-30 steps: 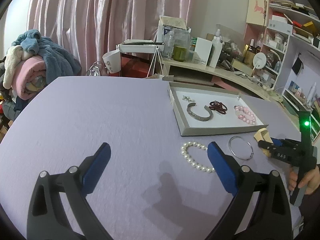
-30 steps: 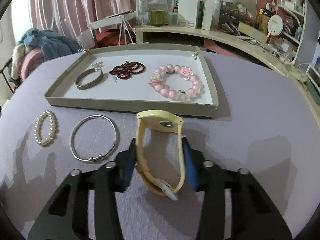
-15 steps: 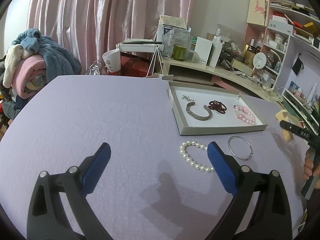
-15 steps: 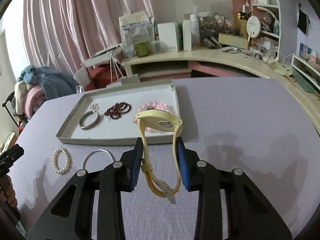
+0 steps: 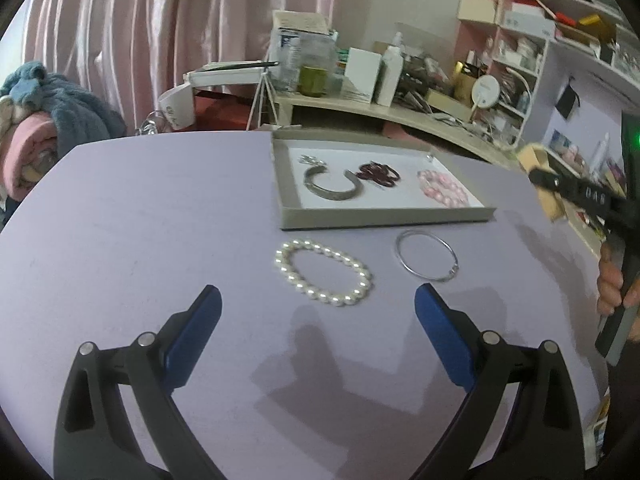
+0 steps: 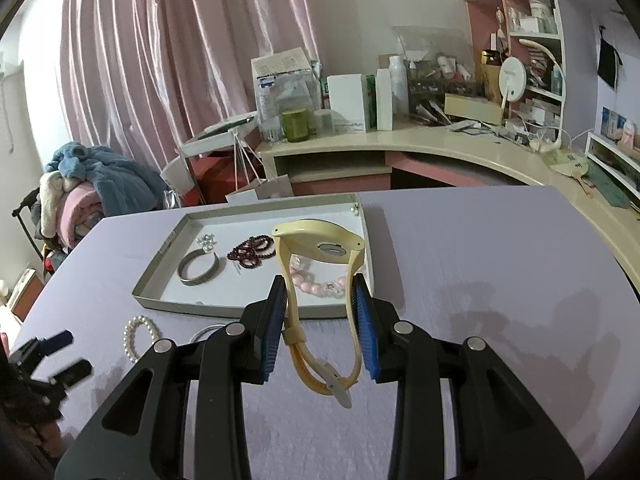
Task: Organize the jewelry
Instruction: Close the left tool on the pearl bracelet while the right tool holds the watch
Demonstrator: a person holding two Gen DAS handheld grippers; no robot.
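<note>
Pale-yellow plastic wristwatch [image 6: 318, 276] sits clamped by its strap in the right gripper [image 6: 320, 300], above the shallow grey tray [image 6: 160, 254]; left gripper [image 5: 318, 316] gapes, holding nothing.

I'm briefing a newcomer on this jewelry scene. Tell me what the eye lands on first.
First comes the yellow watch, clamped by its strap between the right gripper's blue pads and held above the purple table. Behind it sits the shallow grey tray, already holding a metal cuff, dark red beads and a pink bead bracelet. On the table before the open left gripper lie a pearl bracelet and a thin silver bangle.
</note>
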